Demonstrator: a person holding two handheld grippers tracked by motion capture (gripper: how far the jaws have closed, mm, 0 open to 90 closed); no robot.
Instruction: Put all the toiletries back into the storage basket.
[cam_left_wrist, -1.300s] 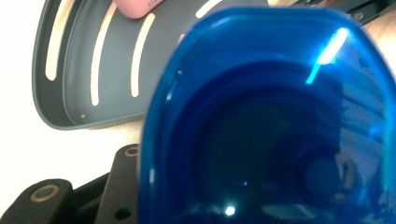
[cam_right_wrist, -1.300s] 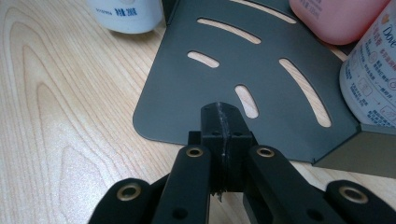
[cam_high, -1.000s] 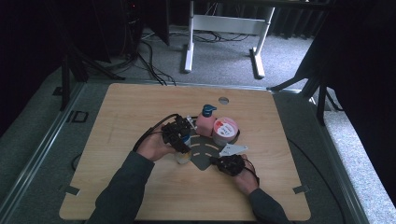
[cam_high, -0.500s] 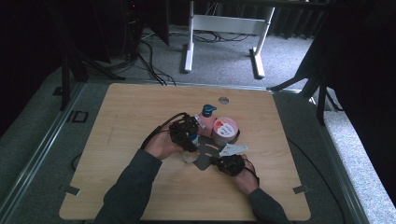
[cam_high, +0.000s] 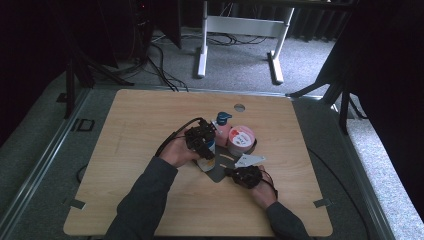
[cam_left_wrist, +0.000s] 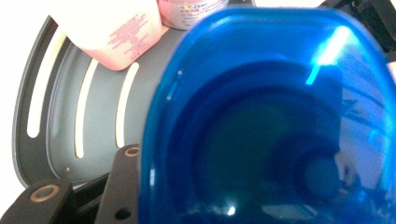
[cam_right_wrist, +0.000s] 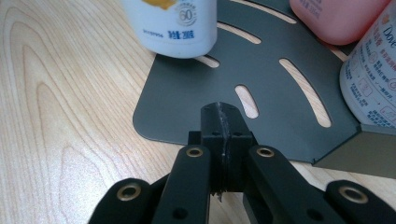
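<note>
While the right gripper (cam_right_wrist: 219, 140), jaws closed empty, rests beside the slotted grey metal tray (cam_right_wrist: 261, 70), the left gripper (cam_high: 201, 141) clamps the blue-capped white bottle (cam_left_wrist: 271, 121), standing it on the tray's near end.

Dim room, dark surroundings; the table (cam_high: 150, 130) was evenly lit. The blue cap (cam_left_wrist: 271, 116) loomed blurred, with glare streaks and blown-out white corners.

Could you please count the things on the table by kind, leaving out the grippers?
Bottles: 2 (white bottle, pink bottle)
Tubs: 1 (Dove tub)
Trays: 1 (grey slotted tray)
Total: 4
</note>
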